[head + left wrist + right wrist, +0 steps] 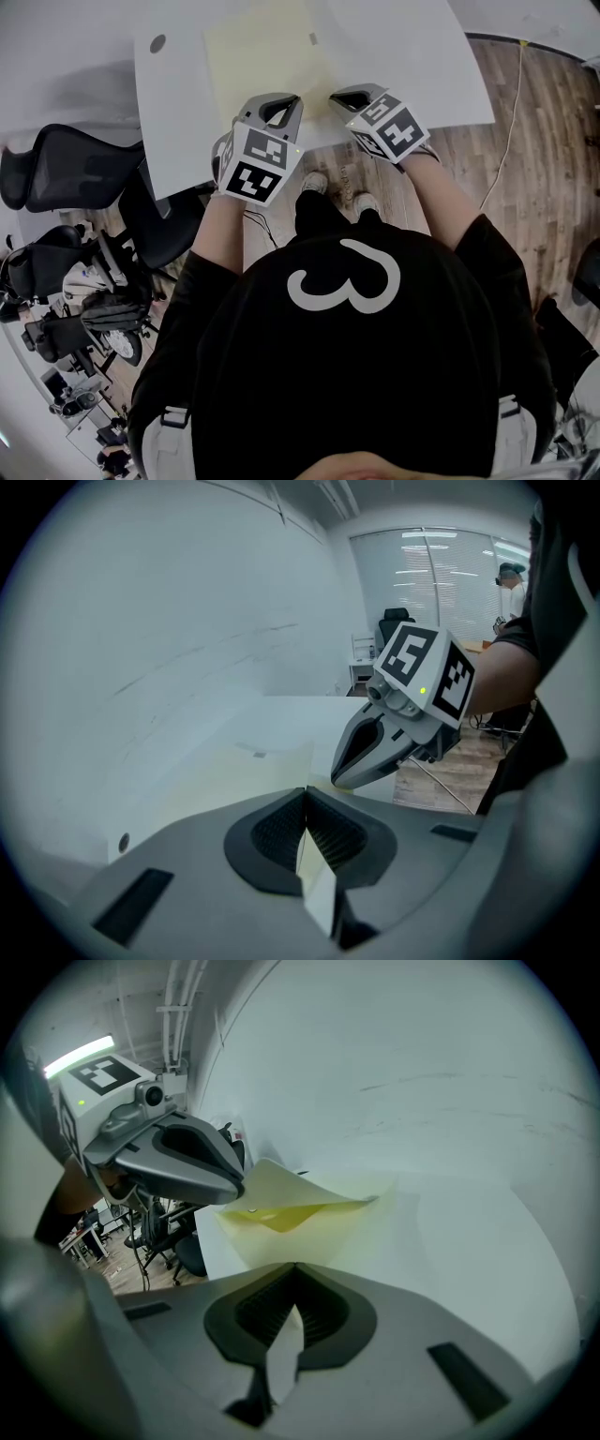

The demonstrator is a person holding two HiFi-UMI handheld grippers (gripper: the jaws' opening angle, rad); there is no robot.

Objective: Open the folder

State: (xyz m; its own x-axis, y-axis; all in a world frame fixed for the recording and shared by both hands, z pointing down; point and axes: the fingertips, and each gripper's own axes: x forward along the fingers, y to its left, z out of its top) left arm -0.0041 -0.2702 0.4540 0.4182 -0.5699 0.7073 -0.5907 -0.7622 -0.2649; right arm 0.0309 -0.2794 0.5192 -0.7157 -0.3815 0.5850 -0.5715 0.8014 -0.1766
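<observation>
At the near edge of the white tabletop [412,56], the pale yellow folder [267,56] lies flat except for its near corner. My left claw [307,834] is clamped on the upper cover [291,1199], which is raised slightly so the leaves part. My right claw [292,1321] is pinched tight on a leaf [281,1363] beside it. This appears to be the lower one, held to anchor the folder while the cover swings up.

The head view looks steeply down from above the person onto the near edge of the table [178,112]. Each gripper view sits close behind its own jaws, facing far across the table. Both share the folder [281,1213]. The left view catches the right gripper [339,778], and the right view the left gripper [236,1190].
</observation>
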